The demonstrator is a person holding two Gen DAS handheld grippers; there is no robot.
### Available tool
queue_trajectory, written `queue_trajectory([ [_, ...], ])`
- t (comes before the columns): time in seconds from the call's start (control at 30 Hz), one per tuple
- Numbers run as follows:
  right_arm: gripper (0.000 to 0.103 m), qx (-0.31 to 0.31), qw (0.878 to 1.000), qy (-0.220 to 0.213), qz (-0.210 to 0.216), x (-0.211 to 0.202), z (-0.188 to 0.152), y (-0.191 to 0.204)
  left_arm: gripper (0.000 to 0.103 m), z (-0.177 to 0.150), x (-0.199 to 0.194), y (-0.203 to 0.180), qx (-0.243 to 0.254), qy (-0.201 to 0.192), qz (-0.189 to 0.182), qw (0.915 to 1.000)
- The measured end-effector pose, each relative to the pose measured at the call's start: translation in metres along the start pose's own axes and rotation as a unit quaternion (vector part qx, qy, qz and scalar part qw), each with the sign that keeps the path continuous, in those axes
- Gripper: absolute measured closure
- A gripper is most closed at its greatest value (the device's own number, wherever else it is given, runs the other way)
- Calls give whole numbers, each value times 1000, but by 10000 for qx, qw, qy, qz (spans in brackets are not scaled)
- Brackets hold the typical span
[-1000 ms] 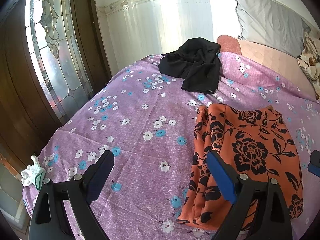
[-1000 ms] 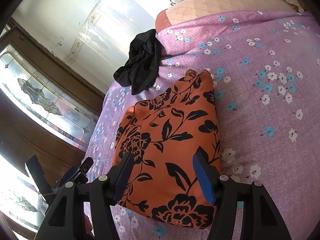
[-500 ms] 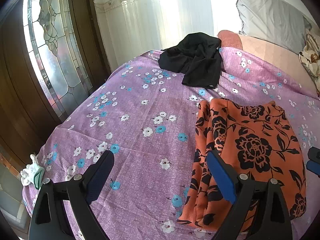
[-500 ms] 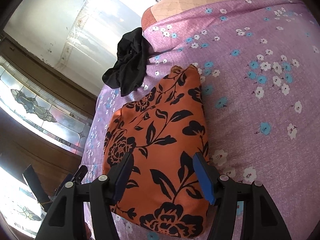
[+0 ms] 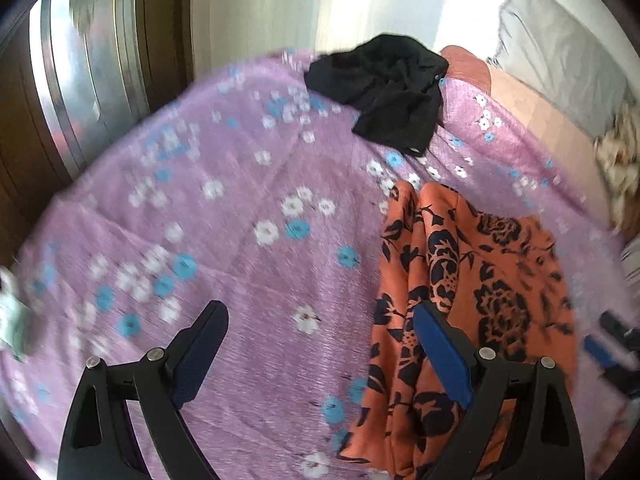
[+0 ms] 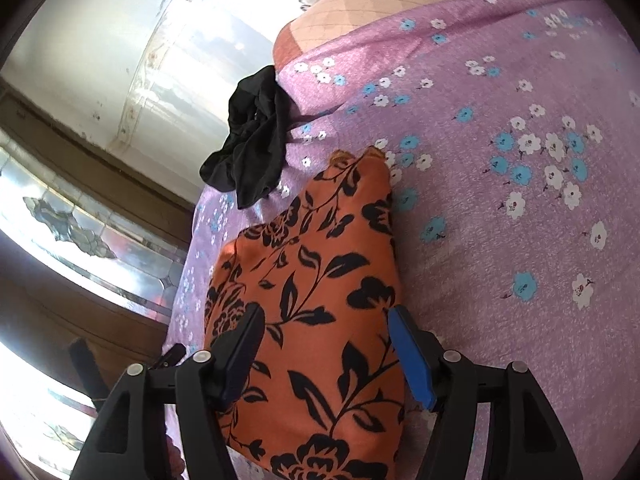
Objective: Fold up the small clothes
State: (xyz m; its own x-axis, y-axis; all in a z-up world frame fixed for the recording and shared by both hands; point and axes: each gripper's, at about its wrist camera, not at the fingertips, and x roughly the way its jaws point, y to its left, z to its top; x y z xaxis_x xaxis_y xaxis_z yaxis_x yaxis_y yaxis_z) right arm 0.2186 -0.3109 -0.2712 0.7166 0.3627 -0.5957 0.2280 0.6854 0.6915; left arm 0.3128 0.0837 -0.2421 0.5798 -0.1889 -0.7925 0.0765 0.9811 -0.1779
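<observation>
Two garments: the orange floral cloth (image 6: 308,312) lies folded on the bed (image 6: 520,240), nearest the person; the black garment (image 5: 384,92) sits bunched farther back, likely waiting its turn.
Left gripper (image 5: 320,344): released, empty, poised beside the cloth's bunched edge.
Right gripper (image 6: 326,346): jaws opening above the cloth, pads not pressing it, probably lining up a grasp.

orange garment (image 6: 312,300): black floral print, folded into a long strip, flat on the bed | black garment (image 5: 388,92): crumpled heap, unfolded, beyond the orange one, apart from it, near the bed's far edge
</observation>
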Motion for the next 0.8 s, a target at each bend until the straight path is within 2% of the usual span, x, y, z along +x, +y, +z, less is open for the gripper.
queue_trajectory([
  [0.1,33,133,9999,66,29,7,5,-7,9,1,9,8,-233,271,-237,9991],
  [0.13,33,158,9998,99,29,10,6,-9,9,1,9,8,-235,294,-325,9988],
  [0.27,33,242,9995,202,-16,21,8,-15,9,1,11,-3,-153,384,-1068,9934],
  [0.4,33,318,9991,275,50,30,6,-19,9,-1,19,-20,-26,639,-1432,9876],
  [0.53,33,316,9990,316,73,38,5,-19,9,-10,33,-42,245,1017,-1497,9832],
  [0.67,33,396,9985,368,97,45,5,-23,9,-22,48,-63,499,1361,-1372,9799],
  [0.77,33,424,9980,433,177,55,5,-24,9,-24,49,-66,350,1330,-1487,9793],
  [0.8,33,354,9984,394,221,62,5,-23,15,-24,50,-65,256,1326,-1526,9790],
])
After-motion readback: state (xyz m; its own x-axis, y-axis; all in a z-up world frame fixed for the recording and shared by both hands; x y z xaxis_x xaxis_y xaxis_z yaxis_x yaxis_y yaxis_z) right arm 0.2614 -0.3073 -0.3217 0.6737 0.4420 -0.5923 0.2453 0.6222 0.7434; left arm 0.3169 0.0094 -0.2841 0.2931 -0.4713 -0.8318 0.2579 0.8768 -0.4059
